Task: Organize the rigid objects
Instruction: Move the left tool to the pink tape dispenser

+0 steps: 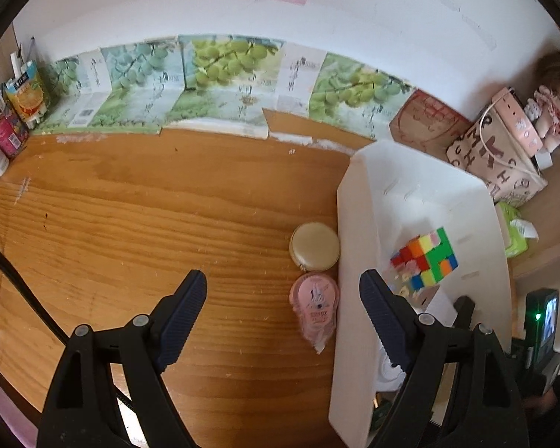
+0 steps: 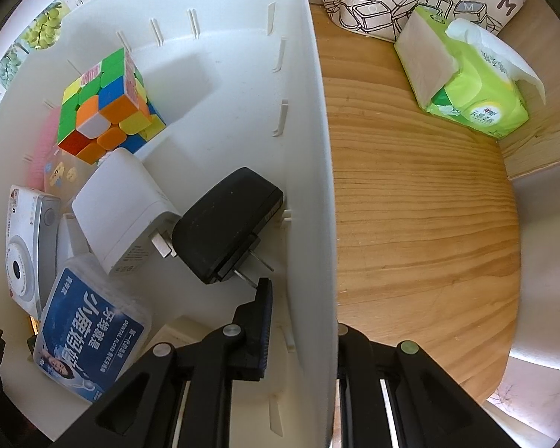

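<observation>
A white bin [image 1: 354, 246] stands on the wooden table. It holds a colour cube [image 1: 425, 257], also in the right wrist view [image 2: 108, 104], a black charger [image 2: 224, 224], a white adapter [image 2: 123, 209], a blue floss box [image 2: 89, 332] and a white camera [image 2: 22, 246]. A round cream case [image 1: 314, 247] and a pink correction tape [image 1: 314, 304] lie on the table against the bin's left wall. My left gripper [image 1: 283, 298] is open and empty, above the table just short of the pink tape. My right gripper [image 2: 302, 321] is shut on the bin's right wall [image 2: 310, 194], with one finger inside and one outside.
Juice cartons [image 1: 26, 93] and a bottle stand at the far left. Printed card panels [image 1: 224, 86] line the wall. A patterned bag [image 1: 496, 160], a doll [image 1: 556, 108] and a green tissue pack [image 2: 470, 86] sit right of the bin. A black cable [image 1: 18, 291] crosses the left edge.
</observation>
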Demonstrator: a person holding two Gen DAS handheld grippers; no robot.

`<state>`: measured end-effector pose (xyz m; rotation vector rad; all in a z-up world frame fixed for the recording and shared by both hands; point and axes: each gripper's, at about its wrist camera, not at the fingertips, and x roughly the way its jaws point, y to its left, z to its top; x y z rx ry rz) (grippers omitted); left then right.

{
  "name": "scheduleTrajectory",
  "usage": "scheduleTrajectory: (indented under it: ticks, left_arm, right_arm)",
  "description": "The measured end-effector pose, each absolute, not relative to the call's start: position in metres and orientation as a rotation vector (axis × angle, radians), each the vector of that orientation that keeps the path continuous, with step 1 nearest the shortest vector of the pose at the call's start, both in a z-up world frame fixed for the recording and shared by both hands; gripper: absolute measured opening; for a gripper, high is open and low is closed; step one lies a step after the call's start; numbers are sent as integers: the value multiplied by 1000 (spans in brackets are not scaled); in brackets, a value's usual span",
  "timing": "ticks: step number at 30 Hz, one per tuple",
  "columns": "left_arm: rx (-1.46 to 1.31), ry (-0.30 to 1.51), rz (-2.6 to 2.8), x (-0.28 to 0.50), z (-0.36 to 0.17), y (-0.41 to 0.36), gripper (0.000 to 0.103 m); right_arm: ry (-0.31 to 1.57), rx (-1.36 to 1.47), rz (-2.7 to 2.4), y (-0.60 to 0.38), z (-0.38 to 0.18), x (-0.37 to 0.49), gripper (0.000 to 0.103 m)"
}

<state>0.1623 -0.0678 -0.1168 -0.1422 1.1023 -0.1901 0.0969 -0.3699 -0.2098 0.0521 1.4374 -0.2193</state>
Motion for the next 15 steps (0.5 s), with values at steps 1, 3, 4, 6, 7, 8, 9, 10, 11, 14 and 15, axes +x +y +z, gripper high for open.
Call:
scheduleTrajectory:
  ticks: [1, 3, 4, 6, 7, 8, 9, 10, 11, 14, 15]
  left_arm:
    - [-148, 1113, -201, 162, -120, -66, 86]
    - [-145, 1131, -215, 161, -127, -64, 86]
    - [-134, 1137, -215, 161, -130, -64, 86]
    - [-95, 1141, -212, 159, -134, -64, 86]
    - [-71, 1144, -210, 158, -136, -63, 86]
    - [-47, 1148, -212, 158, -139, -62, 86]
    - [-33, 1150, -214, 157, -141, -61, 86]
    - [-15, 1153, -218, 156, -143, -60, 86]
    - [-2, 1157, -225, 156, -146, -59, 86]
    - [36, 1182, -262, 157, -154, -56, 86]
    - [55, 1187, -278, 157, -157, -55, 86]
  right_arm:
    - [1437, 51, -221, -369, -209, 98, 16]
    - [1438, 50, -222, -369, -209, 98, 16]
    - [1438, 48, -223, -368, -209, 98, 16]
    - [1439, 45, -223, -367, -209, 98, 16]
    - [1439, 43, -223, -367, -209, 98, 16]
    - [1440, 41, -223, -366, -209, 98, 16]
    - [1440, 40, -223, -366, -209, 99, 16]
    - [1440, 41, -224, -366, -209, 99, 16]
    - [1440, 41, -223, -366, -209, 99, 16]
    - [1438, 45, -224, -366, -209, 99, 16]
    - [1438, 44, -225, -365, -209, 99, 17]
